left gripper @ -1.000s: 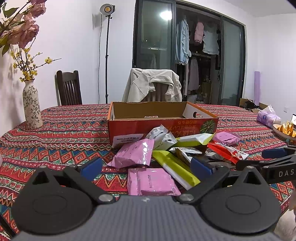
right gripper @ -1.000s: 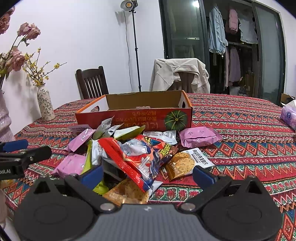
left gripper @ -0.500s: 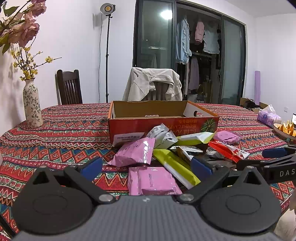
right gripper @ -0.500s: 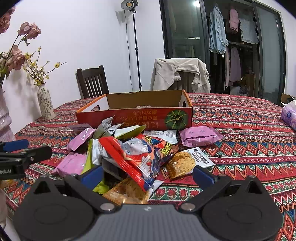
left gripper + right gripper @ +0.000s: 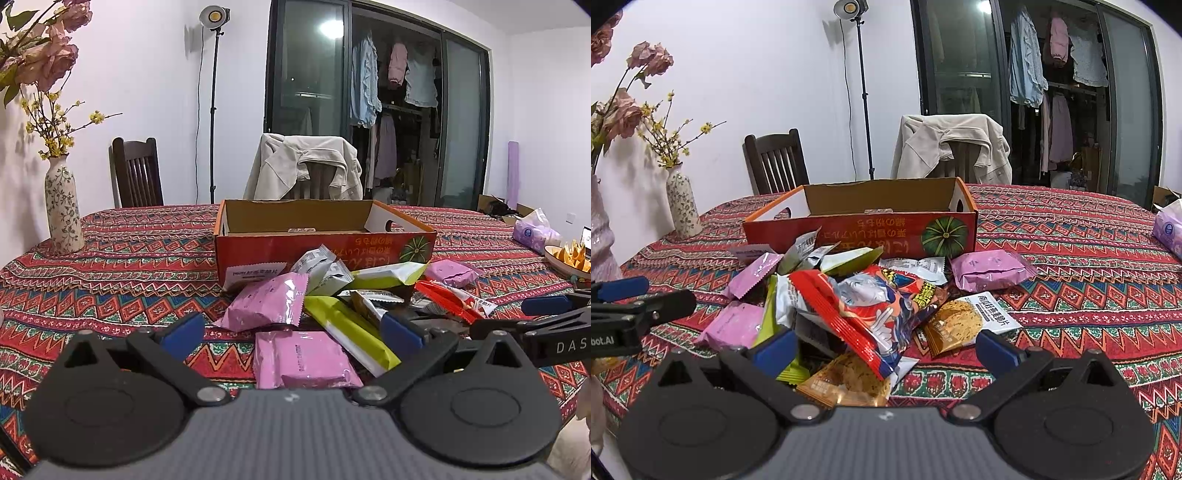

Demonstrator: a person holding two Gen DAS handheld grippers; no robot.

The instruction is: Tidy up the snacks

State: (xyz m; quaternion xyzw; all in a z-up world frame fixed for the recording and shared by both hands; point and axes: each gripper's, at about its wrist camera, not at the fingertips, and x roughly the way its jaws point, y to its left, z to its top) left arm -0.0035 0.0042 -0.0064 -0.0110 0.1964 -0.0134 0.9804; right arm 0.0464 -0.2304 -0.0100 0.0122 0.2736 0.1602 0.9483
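Note:
A heap of snack packets lies on the patterned tablecloth in front of an open orange cardboard box, which looks empty. My left gripper stands open just above the near edge of the heap, with a flat pink packet between its blue fingertips and a green-and-white bar beside it. My right gripper is open too, its fingers either side of a red printed chip bag and a brown cookie packet. Another pink packet lies to the right.
A patterned vase with flowers stands at the table's left edge. A purple tissue pack and a bowl of orange snacks sit far right. Two chairs stand behind the table, one draped with a beige jacket.
Both views have shifted only slightly; the left gripper has crept a little toward the heap. No packet has moved and both grippers stay open.

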